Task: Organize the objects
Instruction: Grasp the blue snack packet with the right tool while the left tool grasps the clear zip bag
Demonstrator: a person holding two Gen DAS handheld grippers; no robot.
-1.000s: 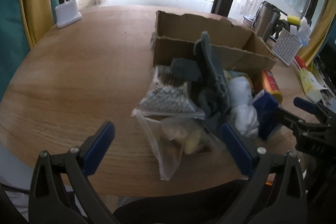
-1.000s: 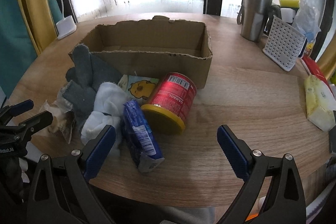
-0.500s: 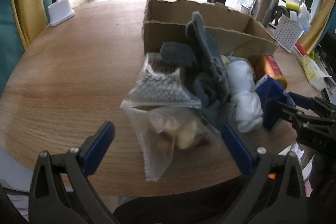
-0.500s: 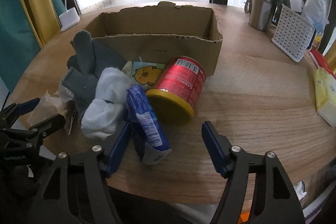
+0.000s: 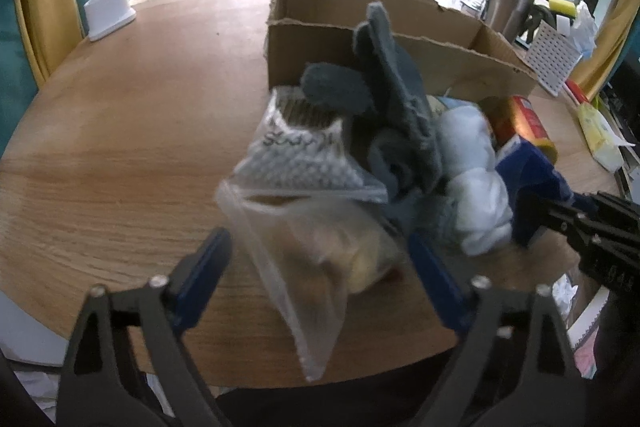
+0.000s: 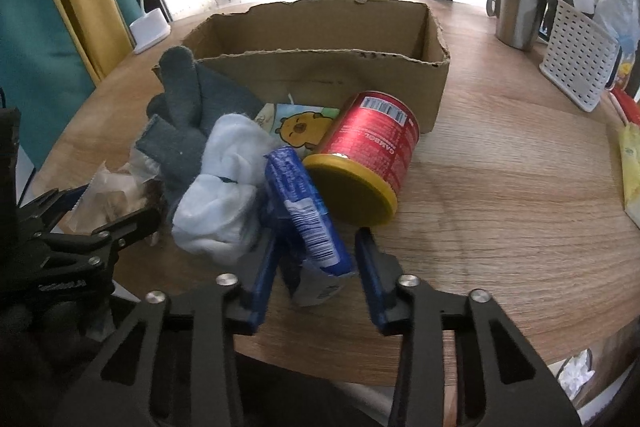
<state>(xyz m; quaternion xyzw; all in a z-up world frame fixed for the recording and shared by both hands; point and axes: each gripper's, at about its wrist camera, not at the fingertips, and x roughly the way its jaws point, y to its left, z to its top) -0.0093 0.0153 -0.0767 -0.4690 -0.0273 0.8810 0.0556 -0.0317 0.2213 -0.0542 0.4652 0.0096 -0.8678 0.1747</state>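
- Brown cardboard box (image 6: 320, 39) w/ torn rim sits mid-table, looks empty inside; as far as visible nothing is sorted into it yet, so task reads as barely begun.
- Everything else is heaped in front of the box on the round wooden table (image 6: 500, 187): grey knit gloves (image 6: 188, 107), white bundled cloth (image 6: 224, 195), blue foil snack packet (image 6: 304, 219), red can w/ yellow lid (image 6: 368, 155) lying on its side, small cartoon-print packet (image 6: 300, 127) against the box wall.
- Left of the heap: clear zip bag w/ yellowish contents (image 5: 320, 251) and a grey dotted pouch (image 5: 304, 155) behind it, touching.
- Right gripper (image 6: 316, 267): jaws have just been closing, now narrow, blue packet's near end btwn them. Left pad seems against the wrapper; right pad shows a sliver of gap. So not a firm pinch yet, prob about to be.
- Left gripper (image 5: 316, 259): jaws have just been closing a bit, but wide; clear bag lies btwn them, pads apart from it on both sides. Nothing held.
- Judgement: both hands at the grasp step, one item each. Left to do: lift packet & bag into box, then gloves, cloth, can, pouch, cartoon packet.
- Off to the right, well apart: steel mug (image 6: 520, 7), white perforated basket (image 6: 580, 67); unclear if part of the job.
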